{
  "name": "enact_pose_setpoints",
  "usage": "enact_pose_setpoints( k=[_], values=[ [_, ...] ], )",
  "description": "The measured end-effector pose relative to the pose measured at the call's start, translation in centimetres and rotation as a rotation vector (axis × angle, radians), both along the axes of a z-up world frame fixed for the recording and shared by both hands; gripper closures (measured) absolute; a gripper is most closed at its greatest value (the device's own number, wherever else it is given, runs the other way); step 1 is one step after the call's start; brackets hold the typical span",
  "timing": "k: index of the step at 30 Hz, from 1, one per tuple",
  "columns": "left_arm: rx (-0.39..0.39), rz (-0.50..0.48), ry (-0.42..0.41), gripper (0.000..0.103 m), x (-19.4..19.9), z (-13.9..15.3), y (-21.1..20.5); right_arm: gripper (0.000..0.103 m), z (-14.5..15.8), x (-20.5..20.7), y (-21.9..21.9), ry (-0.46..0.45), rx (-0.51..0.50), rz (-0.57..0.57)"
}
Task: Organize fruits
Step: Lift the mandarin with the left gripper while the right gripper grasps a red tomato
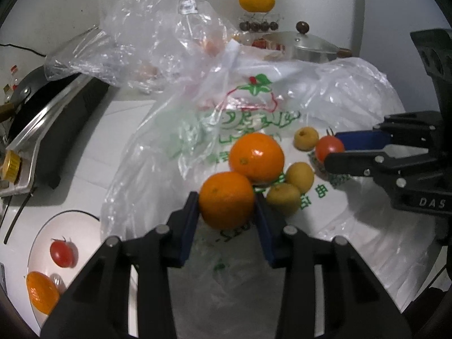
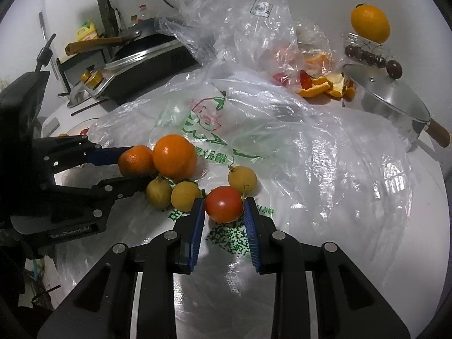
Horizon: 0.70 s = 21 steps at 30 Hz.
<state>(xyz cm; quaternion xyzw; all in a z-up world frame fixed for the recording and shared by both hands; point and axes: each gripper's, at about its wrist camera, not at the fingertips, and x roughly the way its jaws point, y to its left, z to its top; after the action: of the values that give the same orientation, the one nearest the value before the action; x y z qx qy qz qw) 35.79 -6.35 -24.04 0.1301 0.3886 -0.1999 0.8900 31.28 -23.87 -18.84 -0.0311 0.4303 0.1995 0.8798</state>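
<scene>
On top of the printed plastic bag (image 1: 282, 107), the left gripper (image 1: 226, 206) has its blue pads pressed against both sides of the near orange (image 1: 227, 199), which touches a second orange (image 1: 256, 158) behind it. Right of that second orange, past three small yellow fruits (image 2: 185, 199), the right gripper (image 2: 224, 212) clamps a red tomato (image 2: 223, 204). Left of the bag, a white plate (image 1: 84, 220) holds another tomato (image 1: 62, 252) and an orange piece (image 1: 42, 292).
</scene>
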Motion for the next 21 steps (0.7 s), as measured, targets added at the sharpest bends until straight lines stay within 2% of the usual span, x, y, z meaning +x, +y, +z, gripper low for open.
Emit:
enact_pose_setpoints(
  k=[21],
  values=[
    [-0.099, -0.010, -0.104, 0.064, -4.3, 5.2, 0.7, 0.073, 3.3, -2.7, 0.3, -0.074, -0.005, -0.018]
  ],
)
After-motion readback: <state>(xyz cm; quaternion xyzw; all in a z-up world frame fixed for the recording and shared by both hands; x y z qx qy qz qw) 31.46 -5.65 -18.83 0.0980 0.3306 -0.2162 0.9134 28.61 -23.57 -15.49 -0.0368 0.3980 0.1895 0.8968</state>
